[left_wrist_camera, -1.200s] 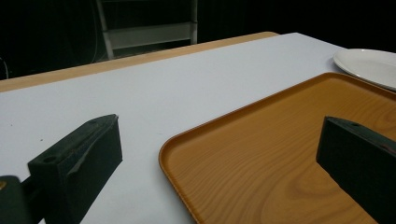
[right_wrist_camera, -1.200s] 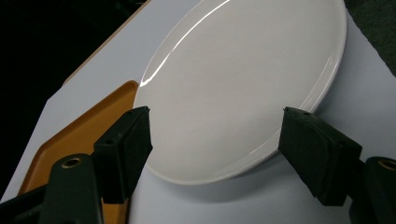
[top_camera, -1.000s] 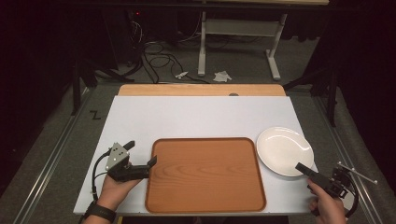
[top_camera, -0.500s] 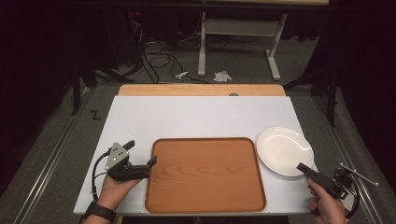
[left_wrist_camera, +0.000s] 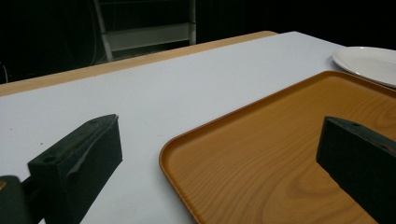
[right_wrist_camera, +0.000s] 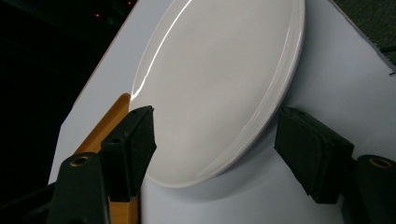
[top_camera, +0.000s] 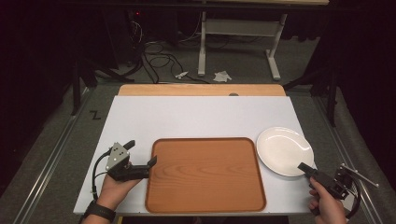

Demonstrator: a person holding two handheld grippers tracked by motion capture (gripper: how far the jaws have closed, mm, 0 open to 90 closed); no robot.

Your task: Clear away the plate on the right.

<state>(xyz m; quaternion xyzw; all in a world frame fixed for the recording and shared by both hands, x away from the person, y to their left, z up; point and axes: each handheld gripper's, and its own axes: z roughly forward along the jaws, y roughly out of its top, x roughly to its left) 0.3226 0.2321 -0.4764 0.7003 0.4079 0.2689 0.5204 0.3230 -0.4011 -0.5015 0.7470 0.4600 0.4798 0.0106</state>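
Note:
A wooden-look tray (top_camera: 205, 175) lies on the white table (top_camera: 196, 116) near its front edge, with nothing on it. To its right sits a white plate (top_camera: 285, 150). My left gripper (top_camera: 140, 153) is open beside the tray's left rim. In the left gripper view the jaws stand wide apart on either side of the tray's near corner (left_wrist_camera: 187, 140), touching nothing. My right gripper (top_camera: 306, 168) points at the plate's near edge. The right gripper view has the plate (right_wrist_camera: 219, 84) just ahead between the open jaws, which have just closed in slightly. No pad presses on the plate.
A wooden strip (top_camera: 201, 89) runs along the table's far edge. Beyond it are a desk frame (top_camera: 238, 42) and cables (top_camera: 159, 56) on the grey floor. The plate sits close to the table's right edge, and the tray's edge (right_wrist_camera: 114, 116) lies just left of it.

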